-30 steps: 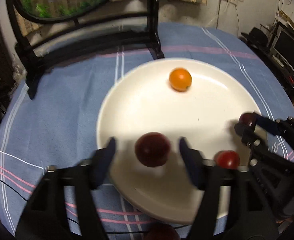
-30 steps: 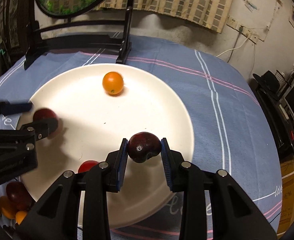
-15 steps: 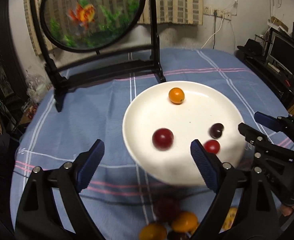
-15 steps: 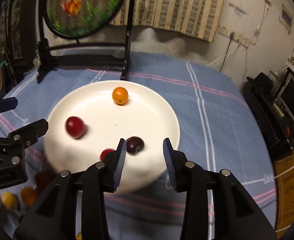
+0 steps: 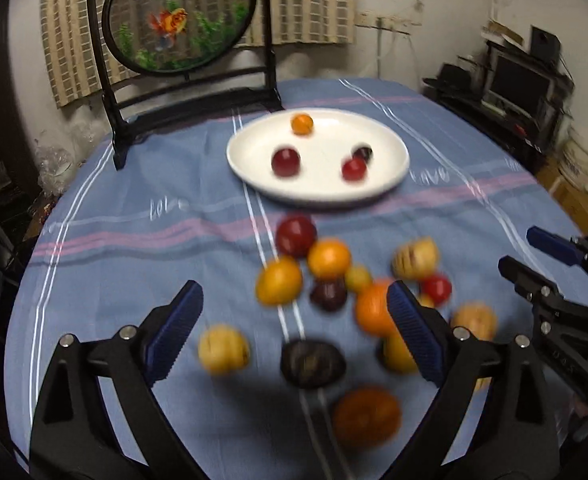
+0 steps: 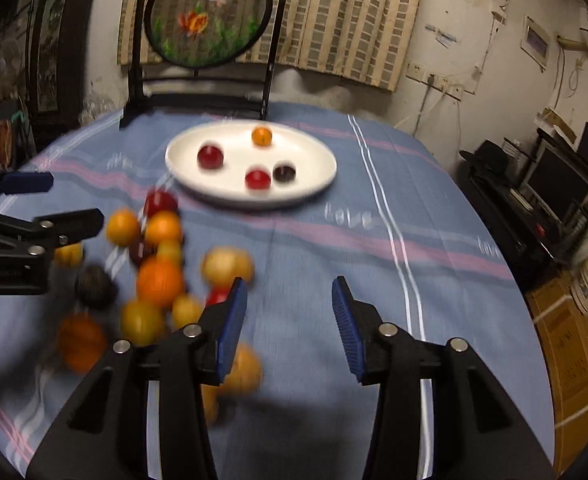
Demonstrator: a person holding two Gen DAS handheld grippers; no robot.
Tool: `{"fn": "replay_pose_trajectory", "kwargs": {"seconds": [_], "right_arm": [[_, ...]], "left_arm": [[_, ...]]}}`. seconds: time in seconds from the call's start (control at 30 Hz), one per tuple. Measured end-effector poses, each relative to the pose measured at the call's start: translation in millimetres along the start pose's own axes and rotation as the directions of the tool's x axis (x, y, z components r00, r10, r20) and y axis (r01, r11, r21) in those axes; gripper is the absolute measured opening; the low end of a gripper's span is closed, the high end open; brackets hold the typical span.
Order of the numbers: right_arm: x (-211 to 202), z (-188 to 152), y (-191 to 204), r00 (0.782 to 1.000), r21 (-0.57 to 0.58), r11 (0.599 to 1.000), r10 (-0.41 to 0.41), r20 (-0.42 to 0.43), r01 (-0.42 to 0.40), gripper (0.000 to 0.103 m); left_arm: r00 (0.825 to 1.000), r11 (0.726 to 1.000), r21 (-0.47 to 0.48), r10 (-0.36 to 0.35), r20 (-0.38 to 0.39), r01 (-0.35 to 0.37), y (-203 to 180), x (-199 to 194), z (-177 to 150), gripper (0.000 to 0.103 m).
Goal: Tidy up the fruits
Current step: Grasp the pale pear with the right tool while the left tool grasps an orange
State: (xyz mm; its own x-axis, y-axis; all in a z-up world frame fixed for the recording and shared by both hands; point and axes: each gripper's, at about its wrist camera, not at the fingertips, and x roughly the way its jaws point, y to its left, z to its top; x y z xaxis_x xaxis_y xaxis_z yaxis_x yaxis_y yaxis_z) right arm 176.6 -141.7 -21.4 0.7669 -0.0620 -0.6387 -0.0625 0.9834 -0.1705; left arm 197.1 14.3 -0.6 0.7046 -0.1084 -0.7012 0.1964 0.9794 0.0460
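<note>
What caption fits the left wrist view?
Open left gripper above loose fruit pile; four fruits on white plate beyond.

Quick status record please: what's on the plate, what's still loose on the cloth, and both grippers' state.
plate: white, holds four fruits
on plate: orange fruit, red plum, small red fruit, dark fruit
loose pile: mixed fruits on the blue tablecloth, nearer than the plate
left gripper: open, empty, jaws just opening
right gripper: open, empty, jaws just opening
</note>
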Motion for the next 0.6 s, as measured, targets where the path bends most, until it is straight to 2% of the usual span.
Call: {"fn": "replay_pose_trajectory", "kwargs": {"seconds": [0.1,0.17,0.23,0.43,0.6], "right_arm": [[-1.5,-18.7,11.9,0.999,-0.011,1.0,0.027,-0.041,-0.027,0.045],[-3.8,-27.9,19.4,0.998,-0.021,0.999,0.041,-0.057,-0.042,0.045],[-11.0,-34.4,25.5,0.999,-0.039,0.999,0.017,-0.042,-0.018,0.045],[-31.2,-38.9,30.4,0.999,-0.04,0.999,0.034,-0.028,-0.035,0.045],[-26.6,-45.2,35.5,0.996,-0.041,0.997,0.064,-0.06,-0.067,0.045]], "left_arm": [[0.999,0.999,0.031,-0.02,-0.027,0.021,-4.2,-0.3,-25.6,0.095],[0.998,0.998,0.018,-0.052,-0.046,0.053,-3.4,-2.3,-40.1,0.095],[0.997,0.998,0.013,-0.062,-0.053,0.062,-3.2,-4.3,-48.0,0.095],[0.997,0.997,0.035,-0.073,-0.04,0.074,-6.4,-13.2,-63.1,0.094],[0.994,0.995,0.041,-0.091,-0.062,0.094,-13.7,-6.2,-68.6,0.094]]}}
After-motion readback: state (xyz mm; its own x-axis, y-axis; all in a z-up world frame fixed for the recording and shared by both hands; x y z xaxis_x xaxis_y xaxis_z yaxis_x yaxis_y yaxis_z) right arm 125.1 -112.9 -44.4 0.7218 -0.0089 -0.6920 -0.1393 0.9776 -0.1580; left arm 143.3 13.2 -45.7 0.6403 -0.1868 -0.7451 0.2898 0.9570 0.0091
